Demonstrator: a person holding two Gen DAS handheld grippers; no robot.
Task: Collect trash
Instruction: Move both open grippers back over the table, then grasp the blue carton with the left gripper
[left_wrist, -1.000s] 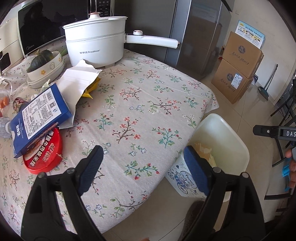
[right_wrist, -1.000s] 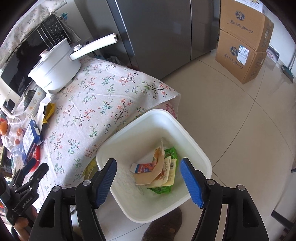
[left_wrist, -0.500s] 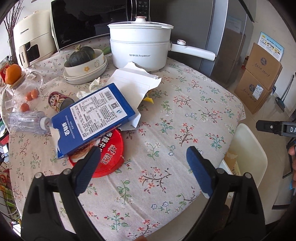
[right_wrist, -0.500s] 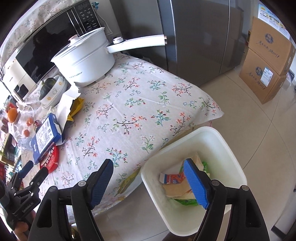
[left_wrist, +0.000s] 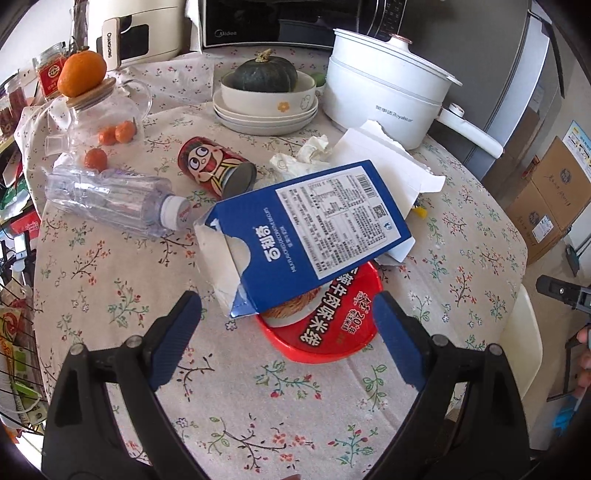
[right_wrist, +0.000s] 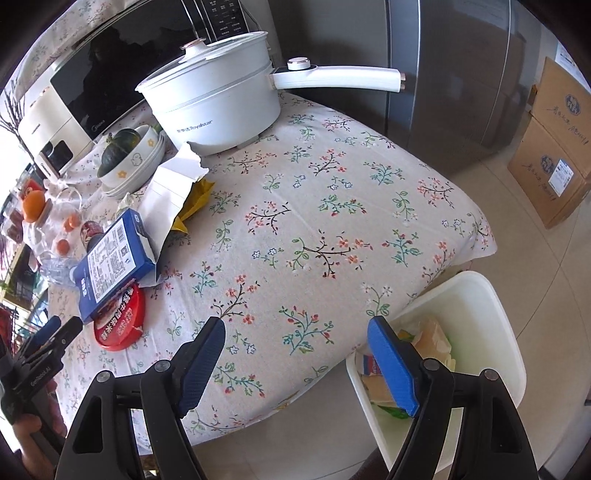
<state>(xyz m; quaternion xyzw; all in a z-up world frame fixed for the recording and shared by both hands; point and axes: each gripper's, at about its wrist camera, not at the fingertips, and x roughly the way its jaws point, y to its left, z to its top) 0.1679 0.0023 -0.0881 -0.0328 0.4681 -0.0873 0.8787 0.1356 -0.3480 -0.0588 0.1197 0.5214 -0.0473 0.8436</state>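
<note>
A blue carton (left_wrist: 314, 229) lies tilted across a red round lid (left_wrist: 332, 317) on the flowered table. My left gripper (left_wrist: 288, 332) hovers open just in front of both, nothing between its fingers. A clear plastic bottle (left_wrist: 110, 199), a red can (left_wrist: 214, 170) and crumpled tissue (left_wrist: 306, 151) lie behind them. My right gripper (right_wrist: 295, 354) is open and empty above the table's near edge, beside the white bin (right_wrist: 491, 332) that holds wrappers. The carton (right_wrist: 110, 258) and lid (right_wrist: 118, 321) show at far left in the right wrist view, with my left gripper (right_wrist: 59, 328) close to them.
A white electric pot (left_wrist: 384, 92) with a long handle, a bowl with a green squash (left_wrist: 266, 85), a glass jar with oranges (left_wrist: 96, 107) and torn white paper (left_wrist: 388, 158) crowd the back of the table. A microwave and fridge stand behind. Cardboard boxes (right_wrist: 554, 147) sit on the floor.
My left gripper swung left from the bin side to the trash pile, bringing carton and lid close. My right gripper moved from above the bin to over the table edge and spread a little wider.
</note>
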